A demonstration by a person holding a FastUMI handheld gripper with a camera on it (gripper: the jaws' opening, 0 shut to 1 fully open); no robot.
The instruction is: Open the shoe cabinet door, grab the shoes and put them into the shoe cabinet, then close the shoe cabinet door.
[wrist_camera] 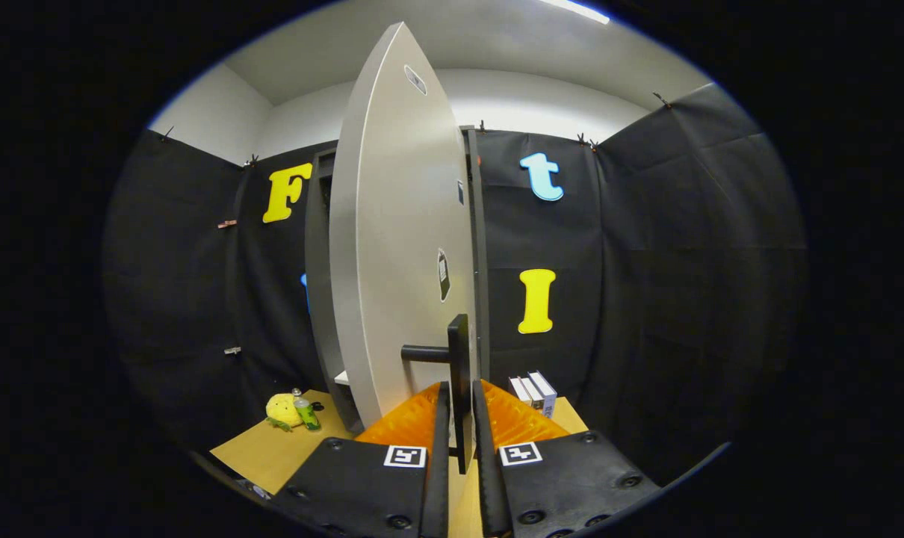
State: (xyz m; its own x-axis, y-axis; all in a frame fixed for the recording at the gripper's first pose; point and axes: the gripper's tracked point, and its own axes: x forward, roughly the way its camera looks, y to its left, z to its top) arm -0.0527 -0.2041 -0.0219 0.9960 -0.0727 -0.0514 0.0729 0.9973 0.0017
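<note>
The shoe cabinet (319,299) is a dark upright box on the wooden table. Its pale grey door (396,246) stands swung partly open, edge towards me, hinged on the right side. A black bar handle (459,373) sticks out from the door's lower part on a short stem. My gripper (459,407) is shut on that handle, one finger on each side of the bar. The cabinet's inside shows as a narrow dark gap left of the door. A small white shelf edge (341,378) shows low in that gap.
A yellow plush toy (282,410) and a small green bottle (307,412) lie on the wooden table (273,456) left of the cabinet. Several white boxes (534,391) stand right of the cabinet's base. Black cloth walls close in all round.
</note>
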